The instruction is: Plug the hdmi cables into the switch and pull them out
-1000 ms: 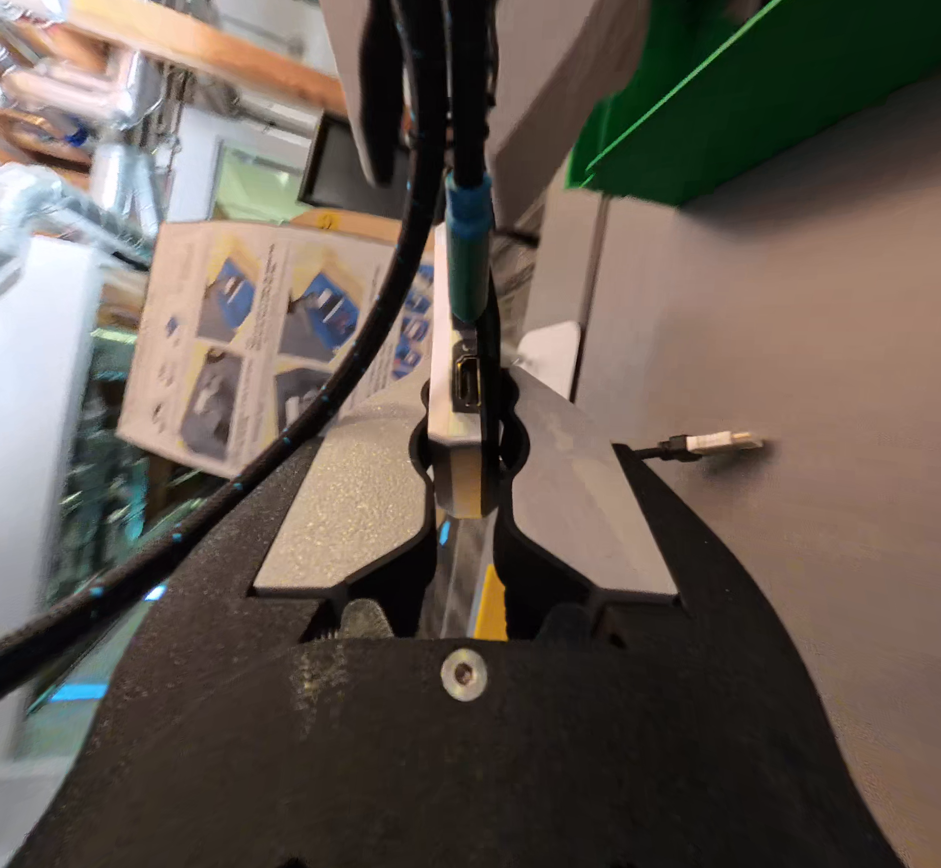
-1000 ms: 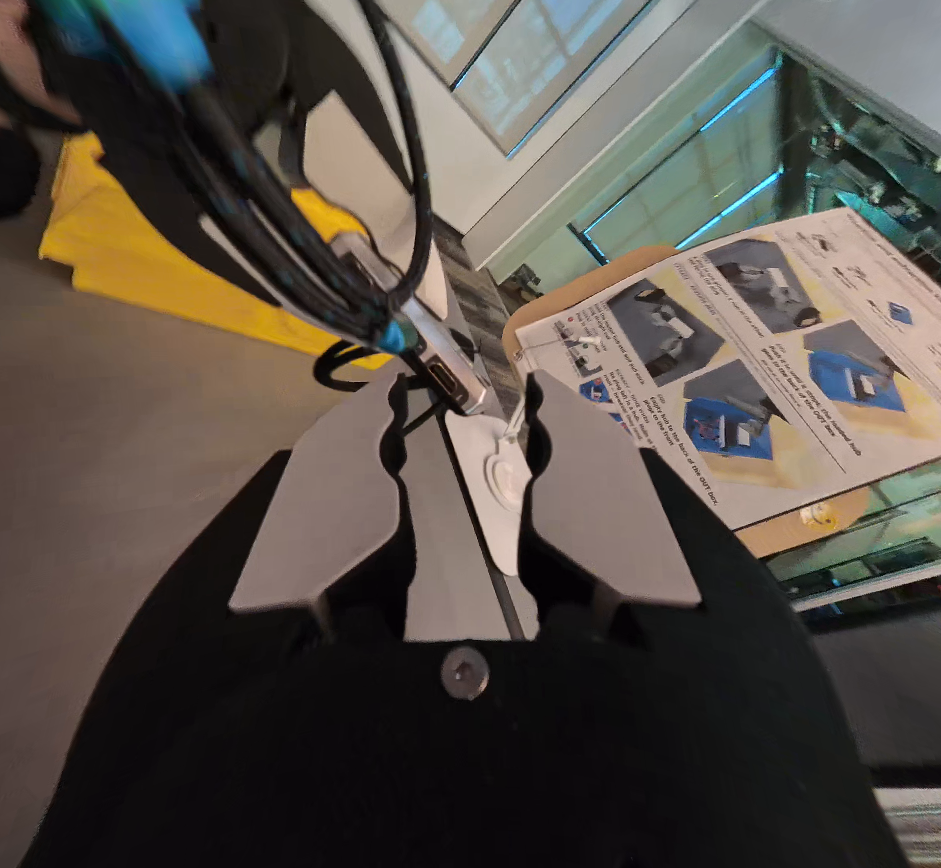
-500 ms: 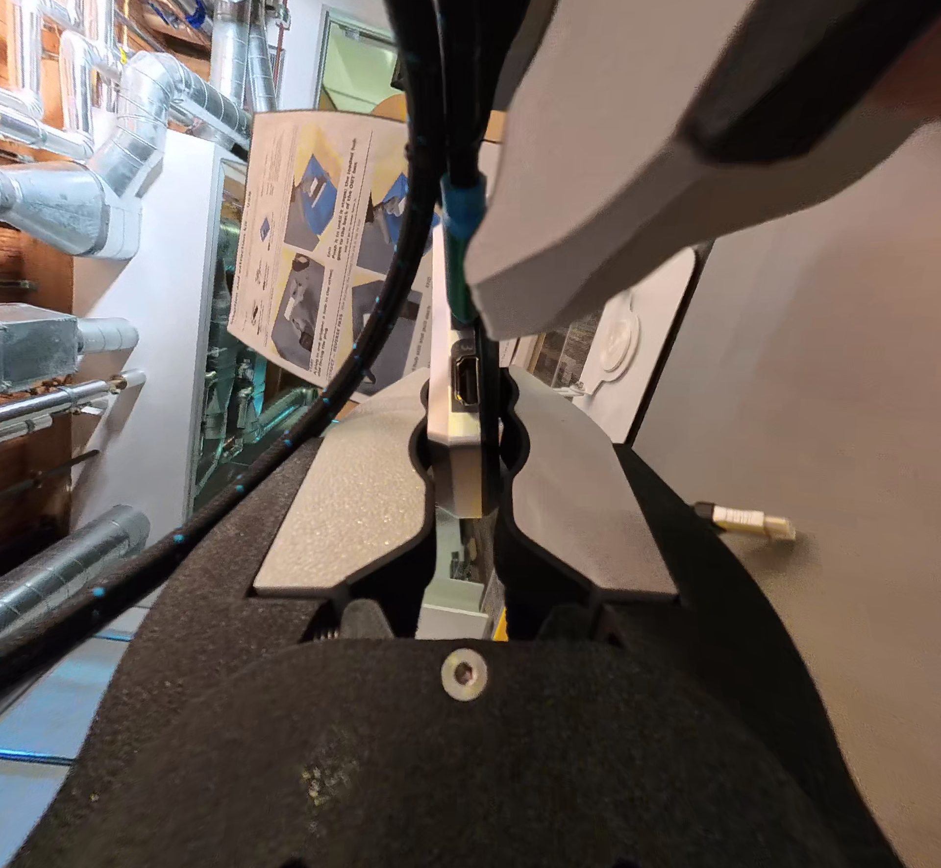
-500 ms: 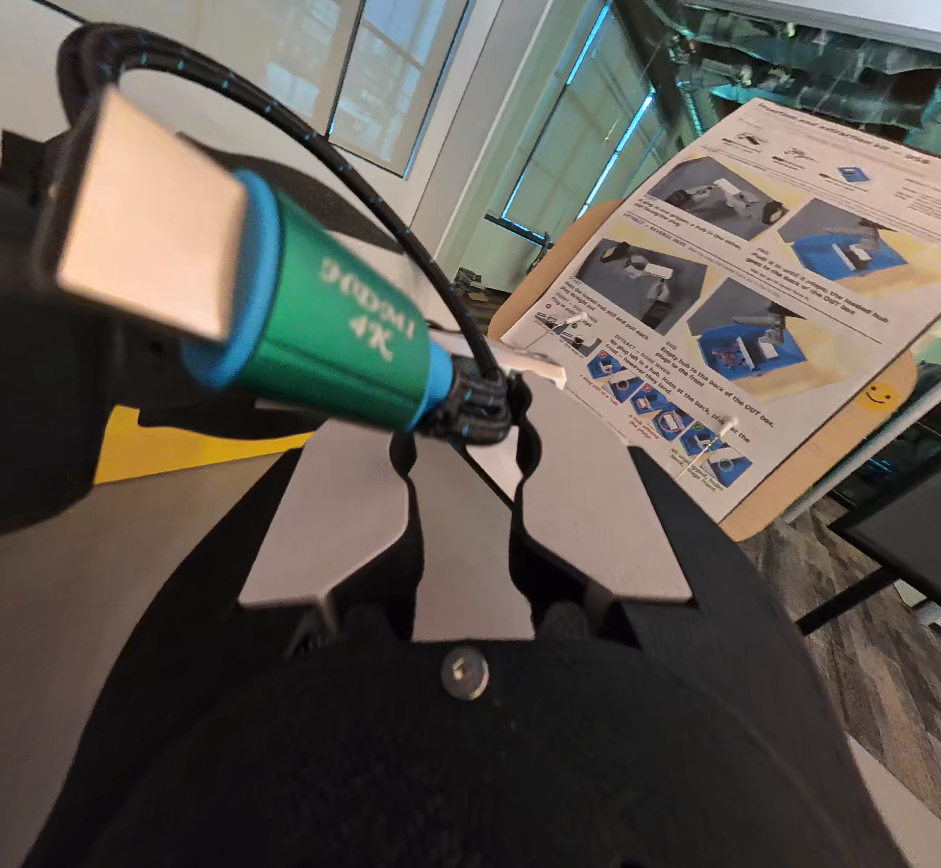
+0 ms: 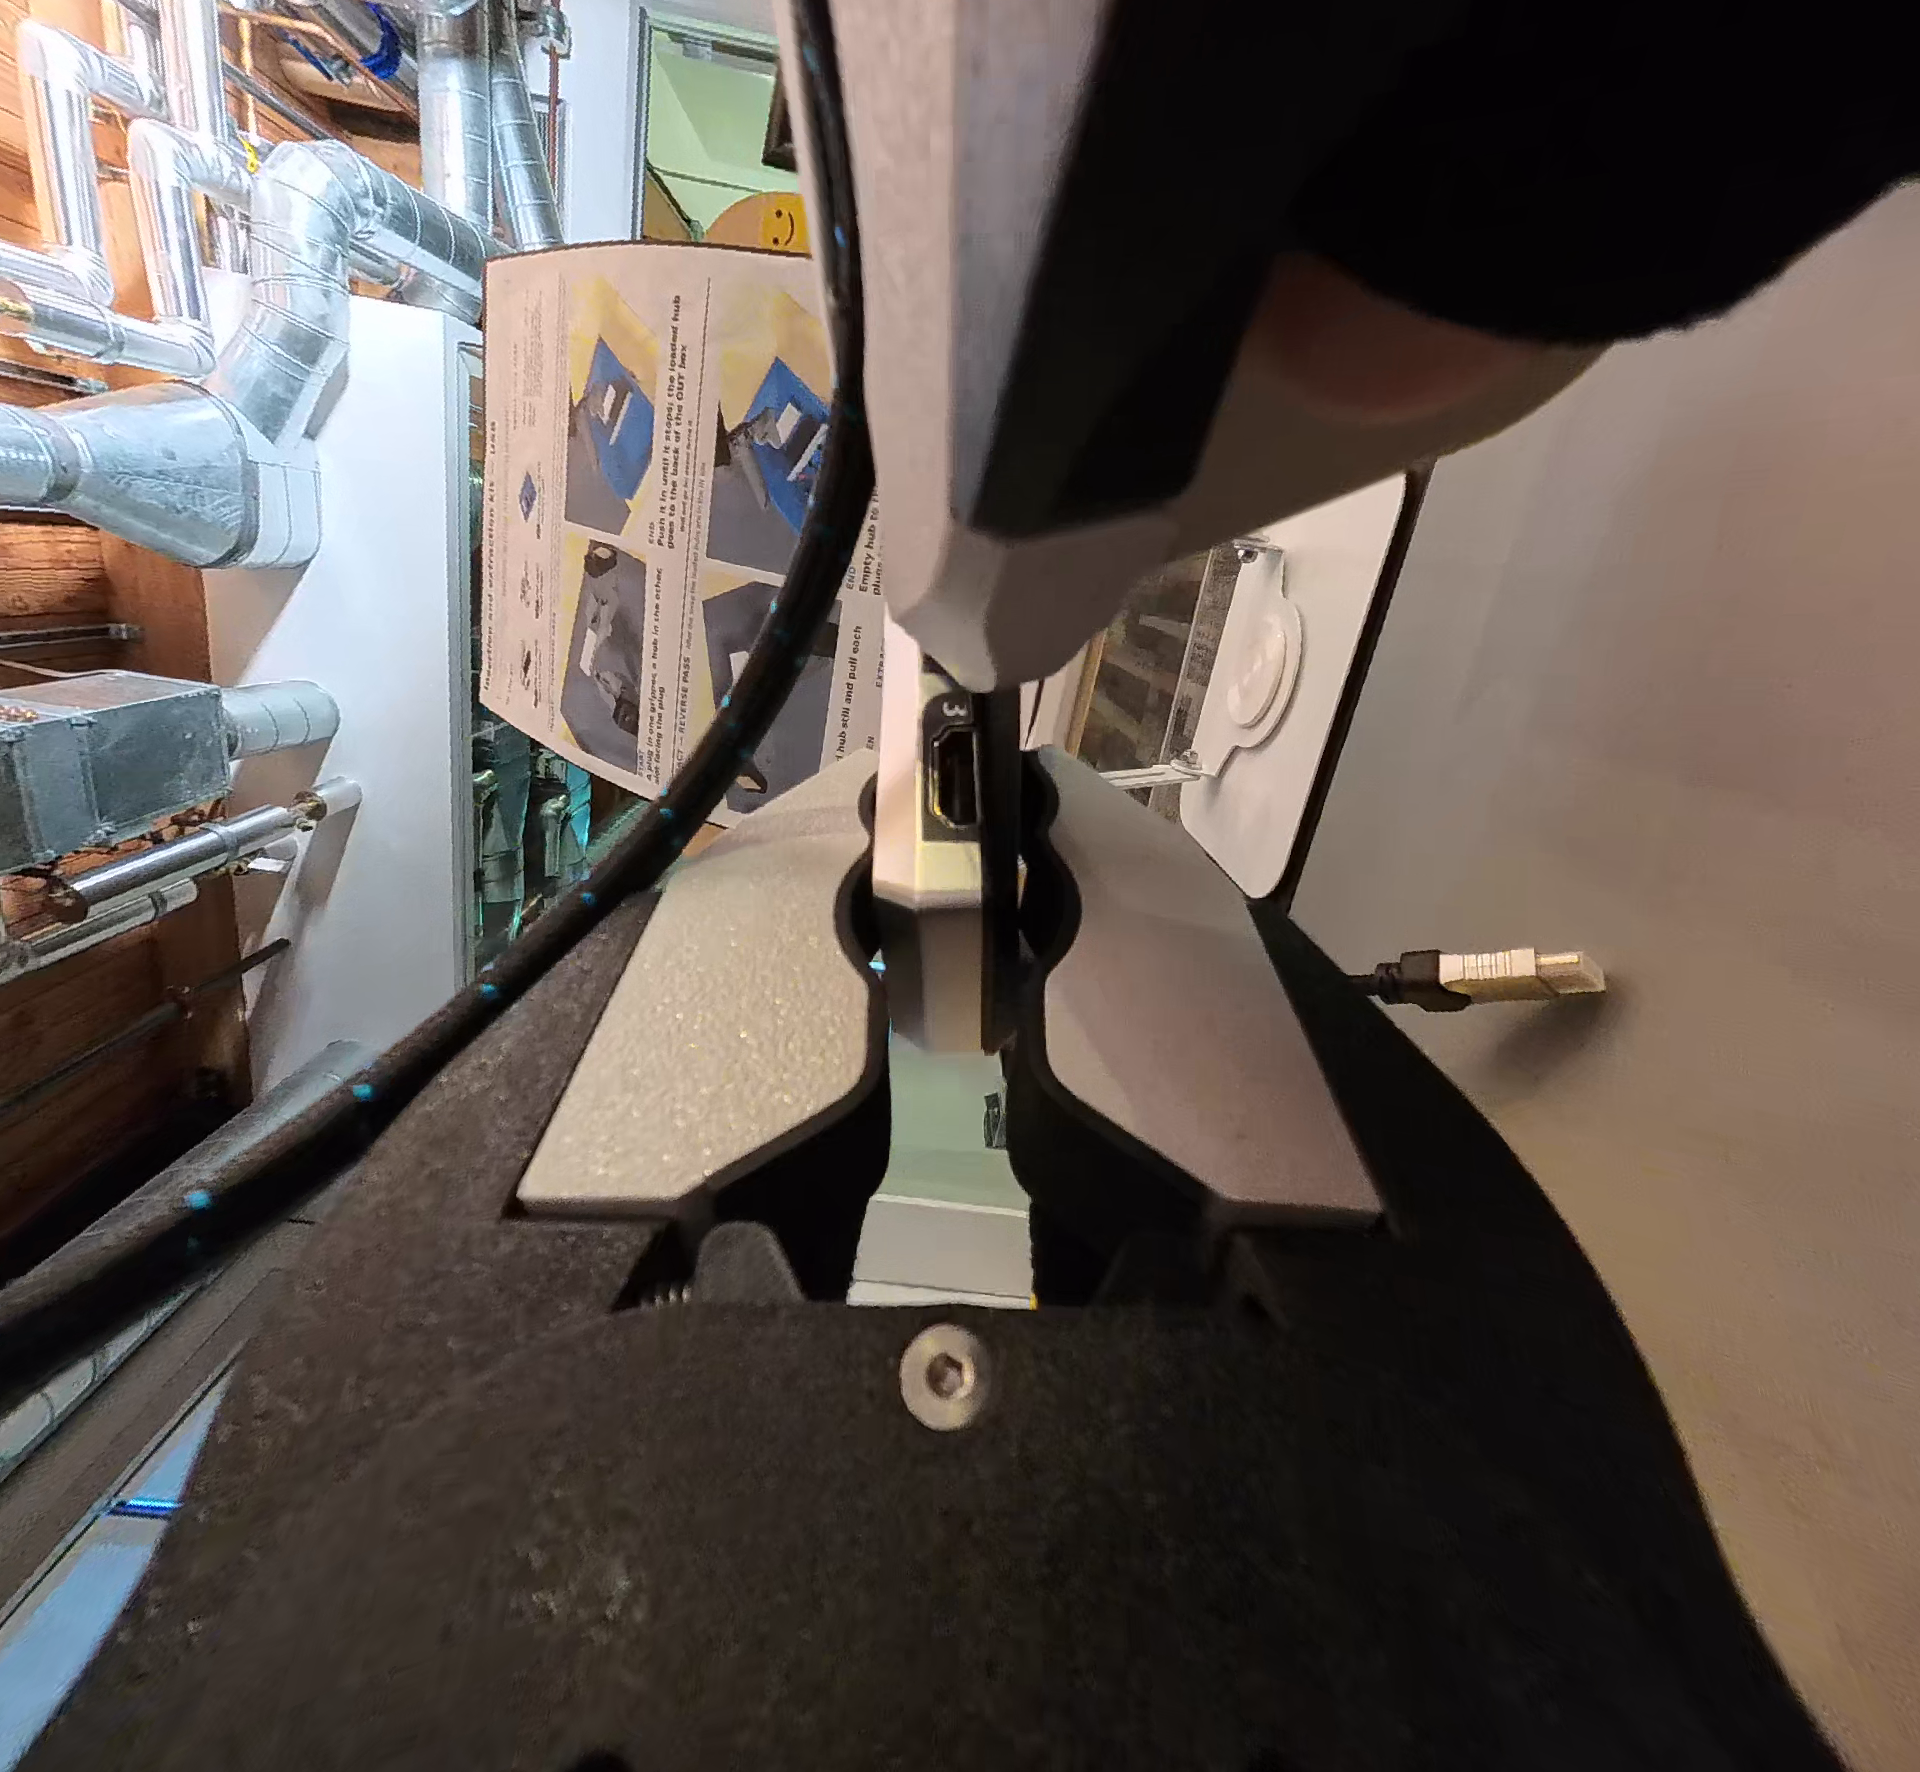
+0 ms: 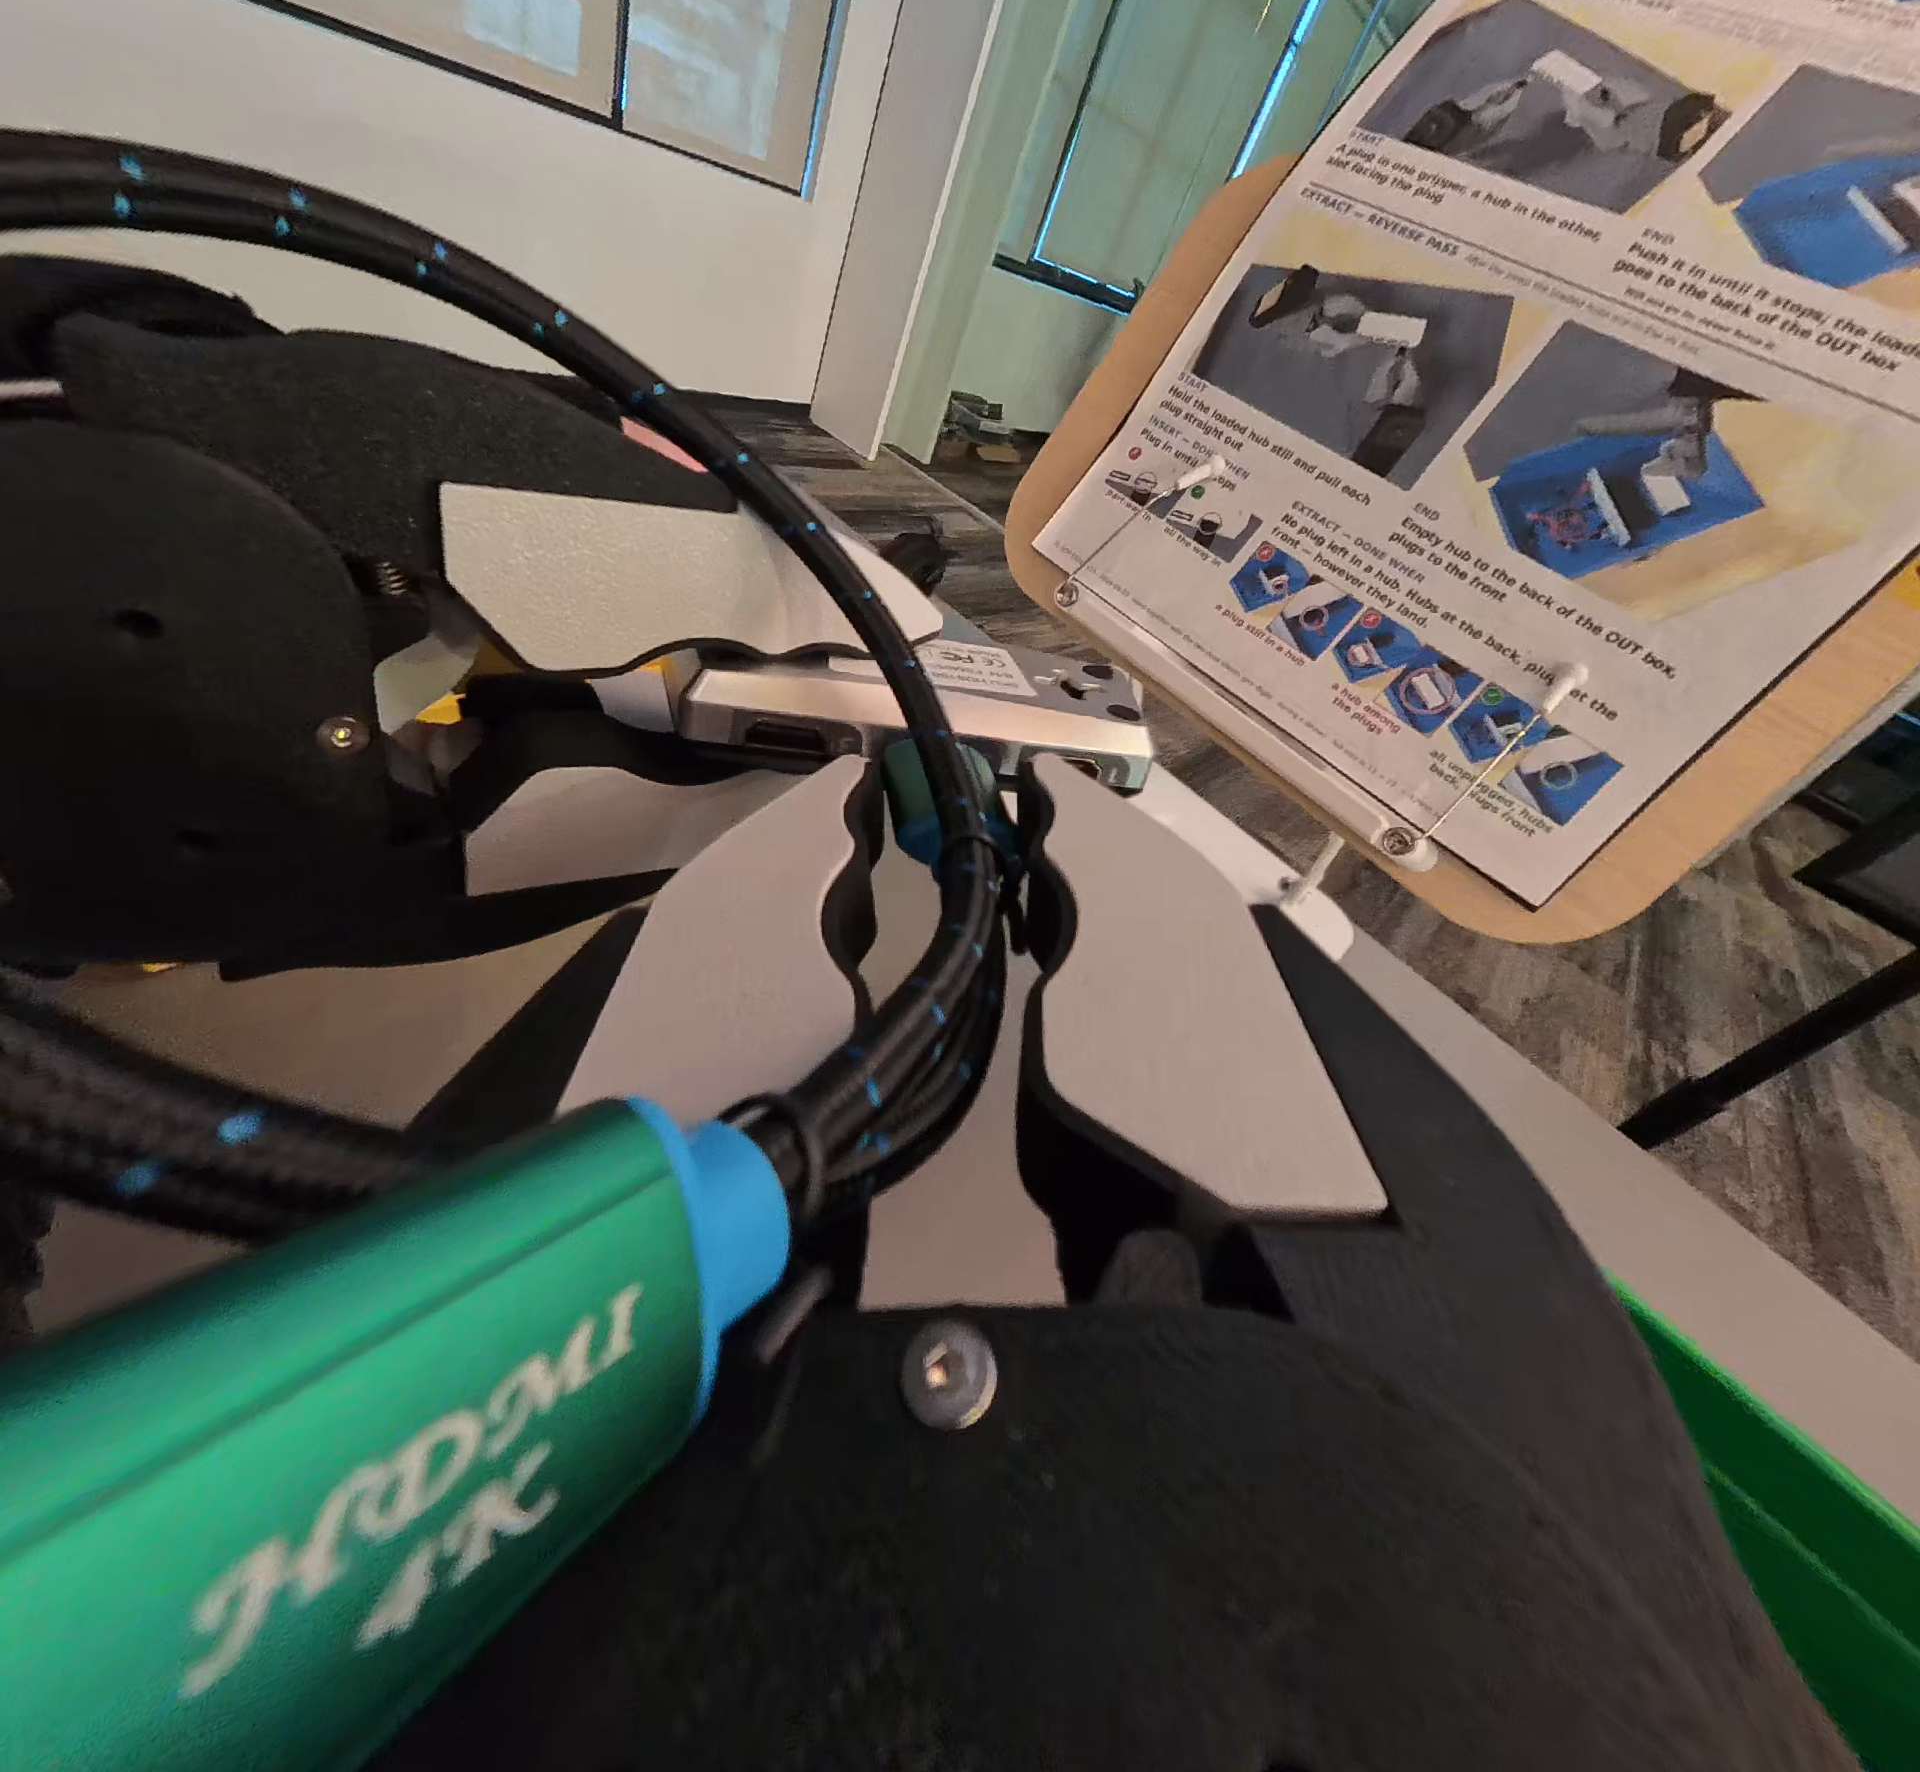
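Looped cable point(image 6: 727, 517) (black, braided) across switch point(image 6: 914, 699) front

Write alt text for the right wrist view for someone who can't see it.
The right gripper closes on a bundled black braided HDMI cable whose green plug meets the silver switch held by the left gripper. The cable's other green plug hangs close to the camera, and an instruction board stands behind on the right.

Left wrist view: rolled sideways, close along own fingers point(image 5: 748, 1026) to the switch point(image 5: 940, 849). Right wrist view: near-level, close, facing the switch point(image 6: 914, 714) from its port side. Shared: switch, instruction board point(image 5: 665, 517) point(image 6: 1538, 434), braided cable point(image 5: 623, 870) point(image 6: 727, 496).
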